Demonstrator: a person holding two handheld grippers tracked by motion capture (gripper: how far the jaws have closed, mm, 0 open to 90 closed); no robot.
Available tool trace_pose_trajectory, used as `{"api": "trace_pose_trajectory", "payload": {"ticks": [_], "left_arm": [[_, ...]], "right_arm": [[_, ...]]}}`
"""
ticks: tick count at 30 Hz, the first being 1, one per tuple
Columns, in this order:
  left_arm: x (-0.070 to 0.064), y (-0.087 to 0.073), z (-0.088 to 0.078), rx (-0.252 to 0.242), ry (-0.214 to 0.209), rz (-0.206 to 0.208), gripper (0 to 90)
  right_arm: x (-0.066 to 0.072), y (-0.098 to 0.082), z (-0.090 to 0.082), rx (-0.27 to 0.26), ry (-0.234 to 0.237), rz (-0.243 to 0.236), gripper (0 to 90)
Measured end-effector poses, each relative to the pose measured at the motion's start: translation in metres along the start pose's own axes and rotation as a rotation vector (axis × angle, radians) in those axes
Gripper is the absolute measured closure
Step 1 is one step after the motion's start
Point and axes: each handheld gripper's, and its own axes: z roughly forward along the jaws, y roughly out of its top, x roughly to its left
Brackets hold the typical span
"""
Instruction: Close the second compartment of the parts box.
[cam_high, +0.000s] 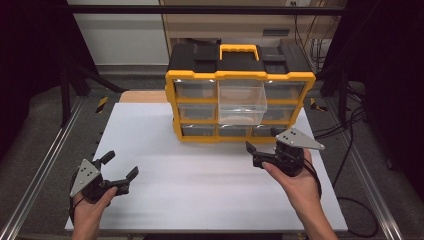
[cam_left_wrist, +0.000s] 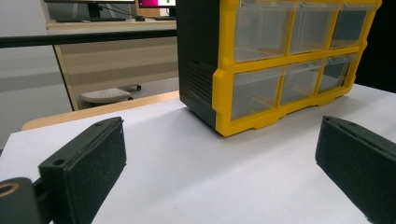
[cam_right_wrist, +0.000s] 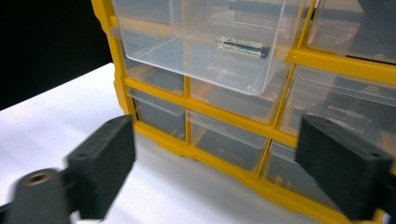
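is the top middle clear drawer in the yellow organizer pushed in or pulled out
Pulled out: the clear plastic drawer juts forward past the yellow drawer organizer front.

A white table top (cam_high: 200, 175) carries a yellow-and-black drawer organiser (cam_high: 240, 95) standing upright near its far edge, its front facing the person, with the top middle clear drawer (cam_high: 242, 102) pulled out.

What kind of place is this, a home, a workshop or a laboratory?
Probably a laboratory set up for recording. A white table stands inside a metal frame, cables hang at the right, and a desk with monitors stands behind. A yellow drawer organizer is the test object.
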Motion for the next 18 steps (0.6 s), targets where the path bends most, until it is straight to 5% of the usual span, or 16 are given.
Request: {"api": "trace_pose_trajectory", "payload": {"ticks": [18], "left_arm": [[-0.0004,-0.0003,0.0011,0.002,-0.005,0.002,2.0]], "right_arm": [[0.0051,0.0033,0.0008,-0.039,0.059,-0.028,76.4]]}}
